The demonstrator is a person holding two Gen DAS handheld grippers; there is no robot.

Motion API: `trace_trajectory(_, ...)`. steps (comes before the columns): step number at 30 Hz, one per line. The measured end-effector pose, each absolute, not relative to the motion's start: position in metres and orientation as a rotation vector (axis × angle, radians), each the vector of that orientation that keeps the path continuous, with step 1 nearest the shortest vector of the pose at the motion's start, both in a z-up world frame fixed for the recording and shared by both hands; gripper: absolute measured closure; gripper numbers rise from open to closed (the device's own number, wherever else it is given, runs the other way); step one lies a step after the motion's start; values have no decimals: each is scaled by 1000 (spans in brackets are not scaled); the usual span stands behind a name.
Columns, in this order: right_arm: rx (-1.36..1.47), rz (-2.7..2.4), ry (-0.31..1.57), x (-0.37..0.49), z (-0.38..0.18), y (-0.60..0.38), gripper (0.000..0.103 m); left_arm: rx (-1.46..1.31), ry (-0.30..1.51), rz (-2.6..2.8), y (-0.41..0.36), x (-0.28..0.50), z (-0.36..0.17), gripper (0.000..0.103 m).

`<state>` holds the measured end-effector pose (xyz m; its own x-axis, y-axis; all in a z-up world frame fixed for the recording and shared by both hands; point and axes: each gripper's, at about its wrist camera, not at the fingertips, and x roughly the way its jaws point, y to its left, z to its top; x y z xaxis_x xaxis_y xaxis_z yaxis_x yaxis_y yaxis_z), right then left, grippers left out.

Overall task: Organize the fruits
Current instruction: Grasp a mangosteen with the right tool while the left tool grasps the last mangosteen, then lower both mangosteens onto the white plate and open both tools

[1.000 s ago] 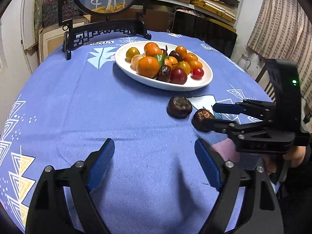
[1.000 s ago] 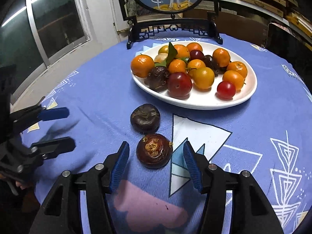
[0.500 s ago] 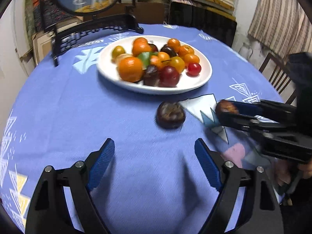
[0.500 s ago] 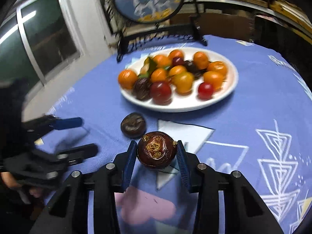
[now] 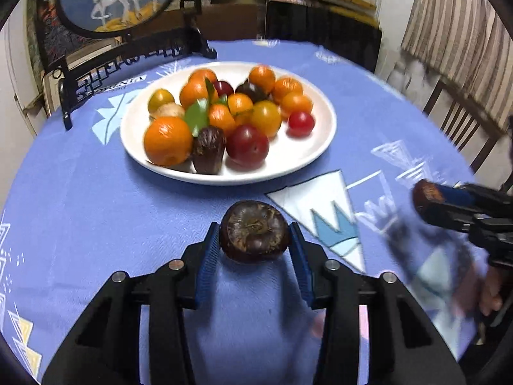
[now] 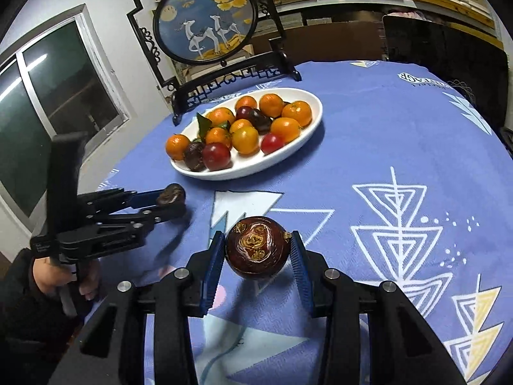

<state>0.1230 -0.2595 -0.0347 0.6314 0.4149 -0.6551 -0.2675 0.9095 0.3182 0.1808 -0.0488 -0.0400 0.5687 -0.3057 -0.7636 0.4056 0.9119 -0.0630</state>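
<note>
While mixed fruits (image 5: 205, 122) fill the white plate (image 5: 320, 141), none overhang its rim

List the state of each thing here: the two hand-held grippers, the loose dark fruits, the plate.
Left hand-held gripper: closing on the dull dark fruit.
Right hand-held gripper: shut on the patterned dark fruit.
White plate: on the blue tablecloth, piled with fruit.

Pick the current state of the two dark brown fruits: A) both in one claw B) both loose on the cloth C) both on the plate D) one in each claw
D: the left claw closes on one dark brown fruit, the right claw clamps the other dark brown fruit, and neither is on the white plate.
</note>
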Motion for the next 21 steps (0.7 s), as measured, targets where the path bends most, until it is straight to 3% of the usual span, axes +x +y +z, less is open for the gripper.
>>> trace_trajectory(9, 204, 436, 773, 183, 9, -244, 62, 49, 772, -412, -34, 222, 21, 61)
trace_trajectory(17, 201, 406, 791, 275, 12, -225, 60, 11, 839, -390, -44, 318, 15, 61)
trace_trajectory(18, 203, 404, 797, 283, 9, -223, 60, 16, 853, -382, -46, 328, 11, 57)
trace_trajectory(19, 204, 397, 803, 293, 5, -221, 51, 17, 861, -377, -46, 333, 8, 53)
trace_trajectory(20, 202, 384, 803, 297, 3, -222, 41, 12, 865, -366, -46, 336, 7, 39)
trace_trajectory(21, 206, 373, 796, 297, 2, -223, 40, 5, 859, -351, -43, 336, 7, 25)
